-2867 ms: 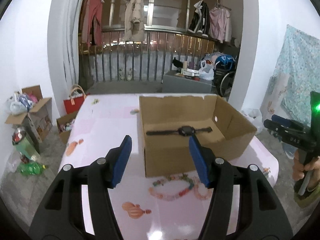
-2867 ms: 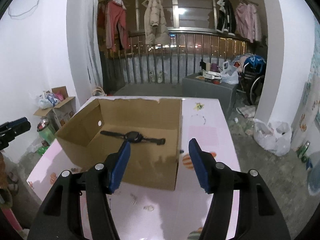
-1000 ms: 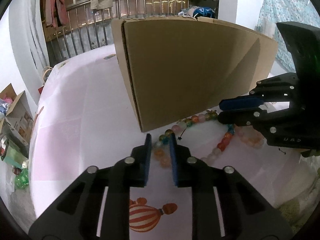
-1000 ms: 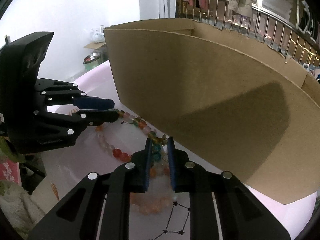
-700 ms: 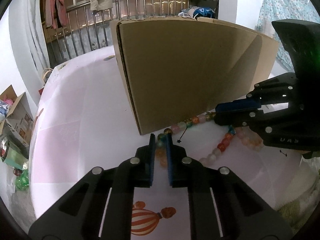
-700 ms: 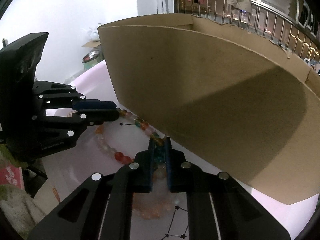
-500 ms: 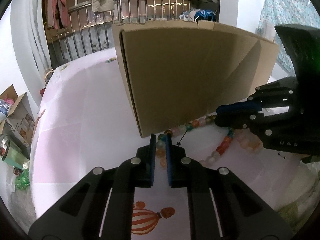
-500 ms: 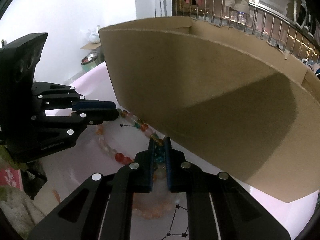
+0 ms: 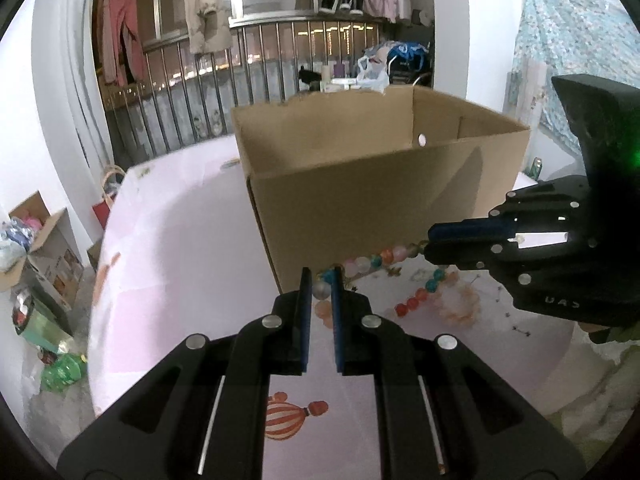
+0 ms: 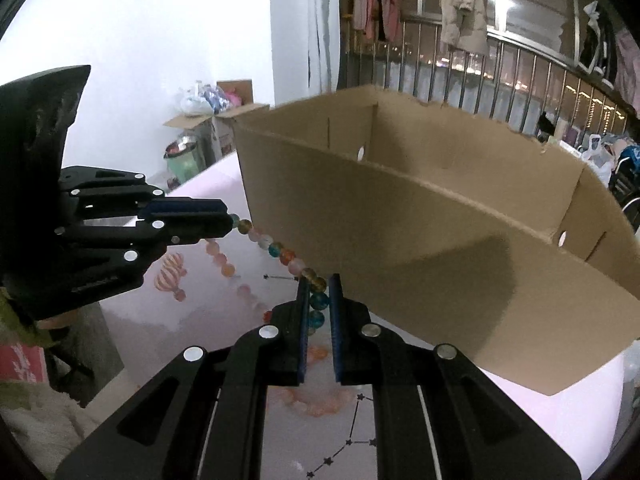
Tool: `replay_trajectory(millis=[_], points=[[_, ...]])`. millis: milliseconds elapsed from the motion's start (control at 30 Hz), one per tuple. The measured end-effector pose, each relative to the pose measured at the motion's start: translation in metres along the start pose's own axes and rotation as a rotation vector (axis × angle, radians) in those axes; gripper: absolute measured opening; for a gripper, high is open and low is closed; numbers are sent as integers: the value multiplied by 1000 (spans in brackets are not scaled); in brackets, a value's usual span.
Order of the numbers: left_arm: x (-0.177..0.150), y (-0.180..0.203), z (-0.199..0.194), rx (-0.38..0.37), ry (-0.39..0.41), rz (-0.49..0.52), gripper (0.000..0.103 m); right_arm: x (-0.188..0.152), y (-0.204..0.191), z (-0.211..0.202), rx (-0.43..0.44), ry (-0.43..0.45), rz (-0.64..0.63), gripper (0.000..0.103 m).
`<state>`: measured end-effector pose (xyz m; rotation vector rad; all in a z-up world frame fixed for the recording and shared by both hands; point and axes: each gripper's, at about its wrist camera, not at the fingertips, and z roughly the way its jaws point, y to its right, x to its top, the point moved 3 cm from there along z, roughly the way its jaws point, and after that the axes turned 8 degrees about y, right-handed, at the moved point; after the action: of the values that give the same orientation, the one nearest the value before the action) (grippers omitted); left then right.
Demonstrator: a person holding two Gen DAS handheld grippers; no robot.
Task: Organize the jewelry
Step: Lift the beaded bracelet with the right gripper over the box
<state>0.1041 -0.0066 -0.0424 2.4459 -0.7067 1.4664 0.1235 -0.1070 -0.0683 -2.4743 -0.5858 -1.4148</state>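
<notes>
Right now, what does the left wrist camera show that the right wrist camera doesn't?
Only the left wrist view shows the orange balloon print on the pink tablecloth near its claw, and the patterned blue cloth on the wall.

Only the right wrist view shows the star-line print on the tablecloth.

Both show the cardboard box, open on top, and the bead necklace strung between the left claw and the right claw, each shut on it.

my views are lit evenly from indoors, night behind the railing [image 9: 280, 64]. fisheye bends the edges to black corners. the box [image 10: 440, 248] carries a soft shadow and slight motion blur.
</notes>
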Motion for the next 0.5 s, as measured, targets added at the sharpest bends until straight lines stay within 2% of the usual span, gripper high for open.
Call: replay_trajectory(millis=[300, 500], points=[[31, 19, -43, 18, 93, 60, 8, 21, -2, -39, -19, 115, -11, 10], [59, 31, -70, 17, 182, 93, 8, 48, -1, -71, -48, 210, -51, 10]])
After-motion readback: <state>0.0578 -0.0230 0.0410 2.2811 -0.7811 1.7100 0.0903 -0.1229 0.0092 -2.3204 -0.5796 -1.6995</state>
